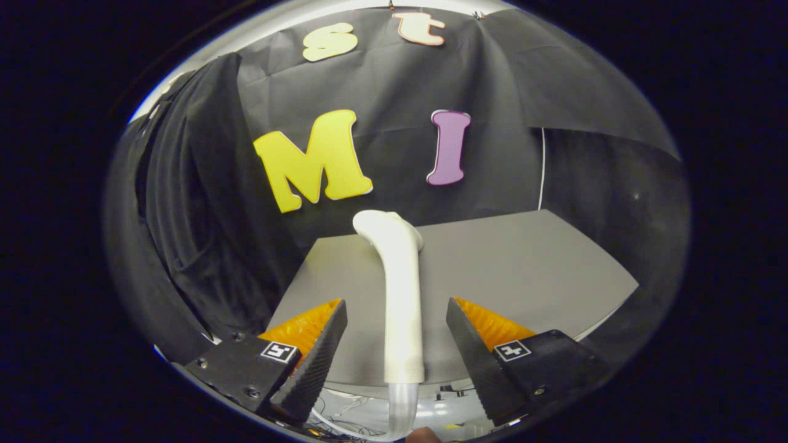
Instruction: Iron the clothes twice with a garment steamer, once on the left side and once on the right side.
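While the gripper [397, 344] stands released, its fingers [317, 357] spread wide, the white garment steamer [400, 295] rises upright between them, touching neither (its head bends away over the table). Behind it the grey table [523, 264] runs to its far edge against black cloth [203, 203].

1. The garment steamer [401, 295] stands between the spread fingers of the gripper [397, 320]; whether either finger touches it cannot be told
2. Its clear lower end runs out of sight below
3. The grey table [523, 271] is partly hidden behind the fingers
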Action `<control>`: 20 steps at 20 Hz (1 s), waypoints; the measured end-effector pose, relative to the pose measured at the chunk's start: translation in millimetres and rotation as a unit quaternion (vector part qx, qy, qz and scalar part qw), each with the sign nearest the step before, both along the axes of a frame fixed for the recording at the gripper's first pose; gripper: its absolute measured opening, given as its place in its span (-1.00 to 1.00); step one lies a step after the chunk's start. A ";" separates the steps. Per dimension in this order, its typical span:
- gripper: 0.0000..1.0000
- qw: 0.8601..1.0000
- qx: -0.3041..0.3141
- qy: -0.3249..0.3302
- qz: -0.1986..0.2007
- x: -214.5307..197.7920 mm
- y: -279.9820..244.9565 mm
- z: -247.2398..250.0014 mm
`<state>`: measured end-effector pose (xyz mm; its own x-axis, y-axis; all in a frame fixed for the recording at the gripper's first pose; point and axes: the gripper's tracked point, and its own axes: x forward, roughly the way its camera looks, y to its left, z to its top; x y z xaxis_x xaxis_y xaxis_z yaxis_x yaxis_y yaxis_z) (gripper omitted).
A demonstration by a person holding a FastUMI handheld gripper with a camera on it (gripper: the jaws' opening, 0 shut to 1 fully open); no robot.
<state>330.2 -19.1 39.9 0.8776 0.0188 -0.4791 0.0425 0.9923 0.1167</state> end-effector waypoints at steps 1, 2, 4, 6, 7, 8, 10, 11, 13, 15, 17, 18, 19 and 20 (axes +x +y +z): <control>1.00 1.000 0.001 0.012 -0.001 5.8 1.2 -4.5; 1.00 1.000 -0.001 0.022 -0.003 12.9 1.9 -8.0; 0.96 0.999 -0.011 0.030 -0.006 20.4 -2.4 -12.8; 0.89 0.999 -0.025 0.036 -0.011 25.4 -9.3 -17.3; 0.79 0.998 -0.030 0.045 -0.014 27.6 -10.0 -21.0; 0.69 0.998 -0.036 0.054 -0.017 27.5 -11.1 -21.8; 0.54 0.997 -0.045 0.066 -0.015 30.8 -8.7 -29.9; 0.49 0.996 -0.048 0.073 -0.015 31.4 -8.7 -33.8; 0.39 0.996 -0.050 0.074 -0.019 34.1 -7.4 -36.9; 0.16 0.996 -0.051 0.069 -0.020 34.2 -3.6 -35.4; -0.13 0.996 -0.054 0.062 -0.026 34.7 -3.9 -33.1; -0.15 0.996 -0.051 0.062 -0.028 36.2 -3.8 -34.0; -0.19 0.996 -0.049 0.062 -0.027 34.4 -3.1 -33.0; -0.21 0.997 -0.045 0.062 -0.027 33.9 -2.0 -32.7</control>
<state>364.1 -21.1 7.1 0.8101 -0.0740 -0.5816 0.1038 0.9944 0.0180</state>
